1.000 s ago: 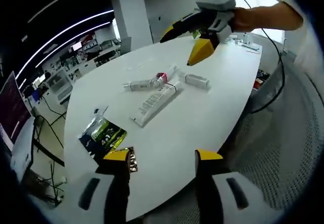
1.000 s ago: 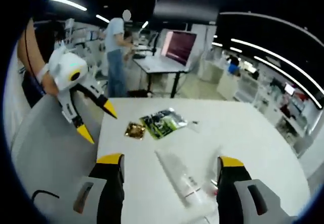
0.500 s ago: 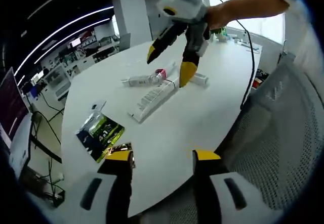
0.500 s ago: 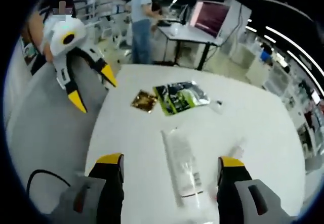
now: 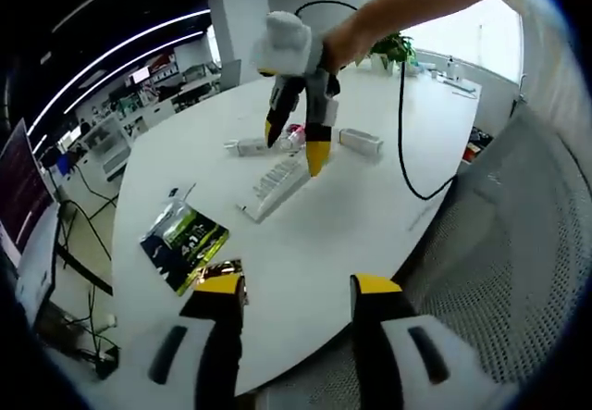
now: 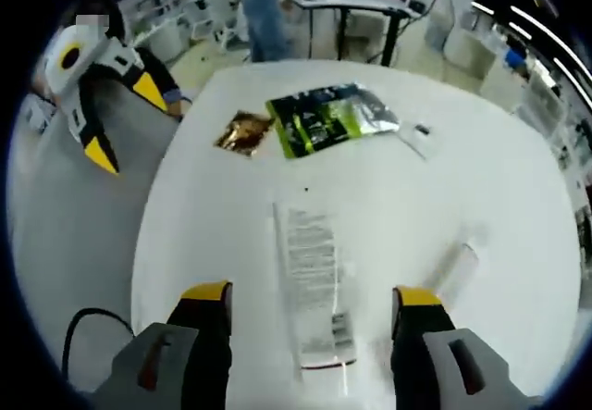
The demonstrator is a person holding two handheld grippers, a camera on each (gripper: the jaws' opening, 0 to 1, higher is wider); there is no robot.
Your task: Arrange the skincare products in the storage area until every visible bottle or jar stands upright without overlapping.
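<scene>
None upright yet: big tube (image 6: 314,290) and small tubes (image 5: 356,142) lie flat; my right gripper (image 6: 313,301) and left gripper (image 5: 296,290) both gape, empty.

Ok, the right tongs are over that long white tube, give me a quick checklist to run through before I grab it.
1. Right tongs open: ok, jaws wide apart.
2. Long white tube between the jaws: ok, it lies centred below them.
3. Tube upright: not ok, it lies flat on the white table.
4. Neighbours apart from it: cannot tell; a small white tube lies near the right jaw.
5. Left tongs out of the way: ok, open, at the table's edge.
6. Green pouch apart: ok.
</scene>
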